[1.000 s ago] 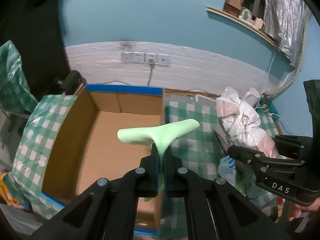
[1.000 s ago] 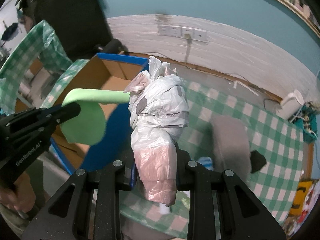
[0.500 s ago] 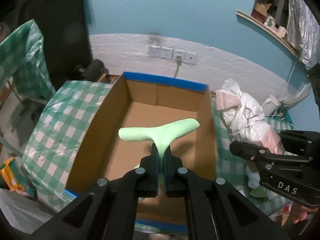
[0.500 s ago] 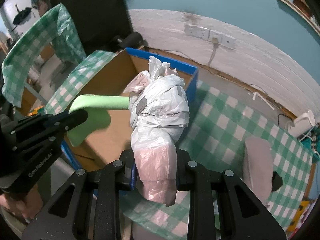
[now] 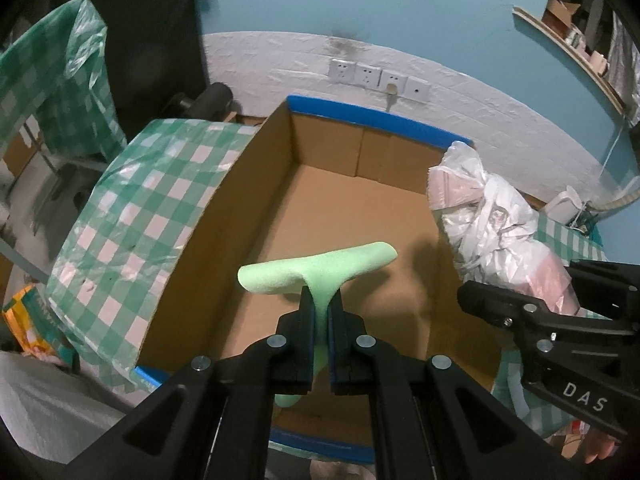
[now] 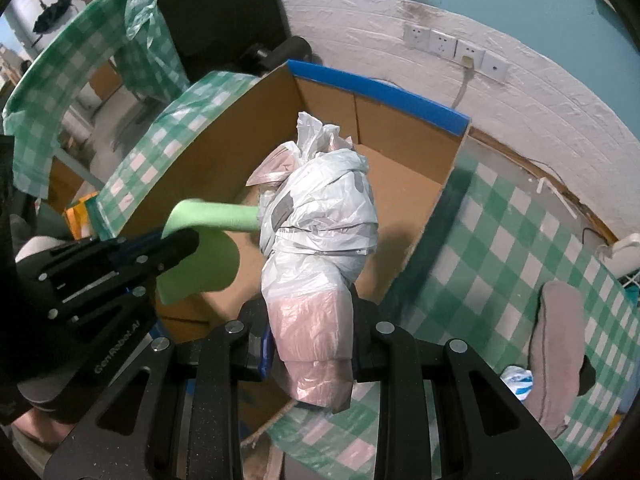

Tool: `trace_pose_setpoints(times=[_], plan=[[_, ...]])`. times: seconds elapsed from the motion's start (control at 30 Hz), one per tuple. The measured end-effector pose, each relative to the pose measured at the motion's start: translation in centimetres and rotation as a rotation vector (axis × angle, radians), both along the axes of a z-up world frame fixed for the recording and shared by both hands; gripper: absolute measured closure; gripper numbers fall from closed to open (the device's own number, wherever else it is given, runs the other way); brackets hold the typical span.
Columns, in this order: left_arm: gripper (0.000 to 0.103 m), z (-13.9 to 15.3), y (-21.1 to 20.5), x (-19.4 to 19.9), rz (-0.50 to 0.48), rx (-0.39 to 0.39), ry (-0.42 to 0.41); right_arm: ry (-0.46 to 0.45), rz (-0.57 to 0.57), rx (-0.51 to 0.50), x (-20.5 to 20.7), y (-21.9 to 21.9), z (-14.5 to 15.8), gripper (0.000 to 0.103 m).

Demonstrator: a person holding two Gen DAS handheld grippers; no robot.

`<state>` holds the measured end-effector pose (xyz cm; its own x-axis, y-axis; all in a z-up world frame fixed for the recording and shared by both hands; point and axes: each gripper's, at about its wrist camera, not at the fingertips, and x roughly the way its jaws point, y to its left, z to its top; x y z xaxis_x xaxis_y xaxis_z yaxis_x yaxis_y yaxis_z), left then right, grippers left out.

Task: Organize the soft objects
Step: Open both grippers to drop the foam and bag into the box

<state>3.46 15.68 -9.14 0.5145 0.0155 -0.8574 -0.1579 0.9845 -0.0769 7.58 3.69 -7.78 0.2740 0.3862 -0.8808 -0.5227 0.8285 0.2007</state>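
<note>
Between the left gripper's (image 5: 320, 312) clenched jaws, a green foam piece (image 5: 320, 266) is hanging over the cardboard box (image 5: 256, 200). Beside it, the right gripper (image 6: 310, 322), lettered "DAS", is squeezing a plastic-wrapped bundle (image 6: 320, 236) above the box; "GenRobot.AI" is showing on the left.

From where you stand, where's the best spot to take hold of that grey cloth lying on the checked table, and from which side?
Probably the grey cloth is best pinched at its upper rounded end, coming from above. It lies flat and long on the checked table, so a fold must be gathered. That end looks clear; the lower end sits near a blue-and-white item and a dark object.
</note>
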Motion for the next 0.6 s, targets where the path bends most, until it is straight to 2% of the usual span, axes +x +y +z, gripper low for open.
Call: trace_pose_setpoints(times=[0.07, 0.13, 0.17, 0.2, 0.23, 0.3, 0.6], plan=[[0.094, 0.1, 0.4, -0.1, 0.007, -0.015, -0.001, 0.004, 0.011, 0.003, 0.0, 0.1, 0.0, 0.074], [0.075, 0.3, 0.7, -0.1, 0.019, -0.02, -0.004, -0.006, 0.001, -0.002, 0.1, 0.0, 0.1, 0.07], [0.05, 0.4, 0.8, -0.2, 0.025, -0.021, -0.011, -0.01, -0.008, -0.002, 0.1, -0.2, 0.2, 0.063], [0.03, 0.5, 0.9, -0.2, 0.032, -0.024, -0.019, -0.015, -0.014, -0.002, 0.1, -0.4, 0.3, 0.058], [0.028, 0.7, 1.0, -0.3, 0.04, -0.028, -0.033, -0.018, -0.019, -0.003, 0.1, -0.4, 0.3, 0.046], [0.028, 1.1, 1.1, -0.5, 0.048, -0.035, -0.056, -0.021, -0.035, -0.007, 0.1, -0.7, 0.4, 0.038], [0.028, 1.4, 0.4, -0.5, 0.025, -0.016, -0.052, -0.048, -0.088, 0.005, -0.1, -3.0, 2.0, 0.038]])
